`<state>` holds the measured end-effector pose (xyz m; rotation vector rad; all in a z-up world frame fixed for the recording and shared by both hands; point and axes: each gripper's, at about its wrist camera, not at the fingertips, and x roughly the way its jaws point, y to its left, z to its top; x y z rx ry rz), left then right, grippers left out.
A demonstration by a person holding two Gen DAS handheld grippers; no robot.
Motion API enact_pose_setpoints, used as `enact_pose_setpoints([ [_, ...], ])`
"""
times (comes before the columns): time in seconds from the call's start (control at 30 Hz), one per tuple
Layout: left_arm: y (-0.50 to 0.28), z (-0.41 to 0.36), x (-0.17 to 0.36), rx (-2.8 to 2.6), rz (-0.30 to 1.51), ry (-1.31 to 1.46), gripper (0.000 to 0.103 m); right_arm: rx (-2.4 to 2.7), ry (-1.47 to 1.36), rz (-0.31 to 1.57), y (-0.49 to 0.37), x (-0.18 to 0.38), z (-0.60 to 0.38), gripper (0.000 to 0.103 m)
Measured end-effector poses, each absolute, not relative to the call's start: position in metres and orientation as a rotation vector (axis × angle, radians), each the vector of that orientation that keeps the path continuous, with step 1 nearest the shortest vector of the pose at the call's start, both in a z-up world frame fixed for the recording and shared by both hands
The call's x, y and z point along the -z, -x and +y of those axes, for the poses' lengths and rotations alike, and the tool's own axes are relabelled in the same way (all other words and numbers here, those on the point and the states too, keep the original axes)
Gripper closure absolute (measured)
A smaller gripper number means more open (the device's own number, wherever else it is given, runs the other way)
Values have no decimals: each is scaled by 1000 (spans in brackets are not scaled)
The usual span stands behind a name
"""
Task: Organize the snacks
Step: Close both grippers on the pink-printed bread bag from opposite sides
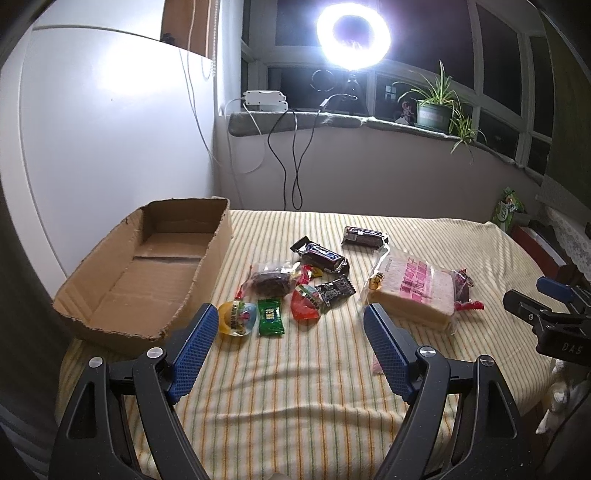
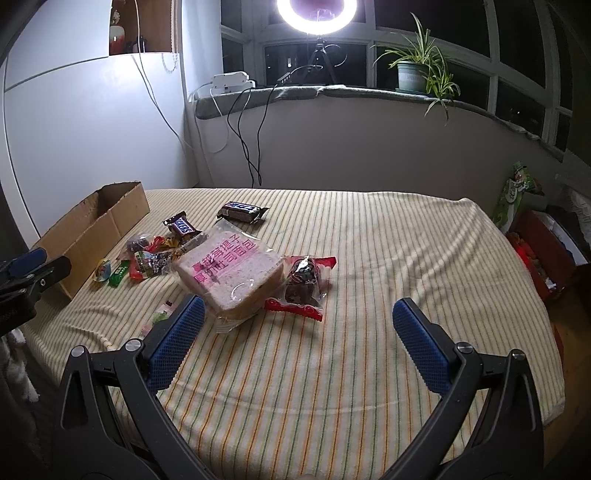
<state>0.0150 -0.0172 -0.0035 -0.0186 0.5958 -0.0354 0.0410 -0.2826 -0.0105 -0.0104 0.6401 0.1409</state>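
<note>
Left wrist view: the left tool (image 1: 290, 314) hangs with its blue padded fingers spread wide and nothing between them, low in the frame over a table (image 1: 295, 387) covered in a yellow striped cloth. The snacks lie loose in the middle of the frame, none in the cardboard box (image 1: 147, 266), which sits empty at the left with its near rim torn. A Snickers bar (image 1: 320, 254) shows its white and blue lettering; a second dark bar (image 1: 364, 236) lies behind it, its print too blurred to read. Just beyond the fingers lie a round jelly cup (image 1: 237, 317), a green candy (image 1: 270, 316), a red packet (image 1: 306, 303) and a small black packet (image 1: 335, 291). The bagged sliced bread (image 1: 413, 291) at the right carries pink printed characters. The right tool (image 1: 546, 317) enters at the right edge, with "DAS" stamped on its black body. Right wrist view: the right tool (image 2: 297, 314) is likewise spread open and empty, above bare cloth at the lower centre. Here the bread (image 2: 229, 277) sits at centre, and a clear packet of dark fruit with red trim (image 2: 304, 286) lies fully in sight, touching its right side, while the left view shows only a sliver of it. A ring lamp (image 2: 317, 11) glows at the top.
</note>
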Motion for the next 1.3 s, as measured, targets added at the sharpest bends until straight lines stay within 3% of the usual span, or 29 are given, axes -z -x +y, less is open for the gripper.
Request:
enact_pose_setpoints([
  [0.33,-38,-27,9,143,647,64,23,-224,-43,695,-59,15,-285,7],
  [0.5,-56,-34,16,222,692,116,30,-284,-95,741,-73,21,-288,9],
  [0.67,-75,-37,22,291,732,172,38,-369,-165,818,-90,30,-287,29],
  [0.9,-102,-43,29,355,779,207,52,-462,-214,875,-108,37,-274,44],
  [1.3,-132,-53,39,415,838,208,53,-487,-248,948,-131,52,-264,46],
])
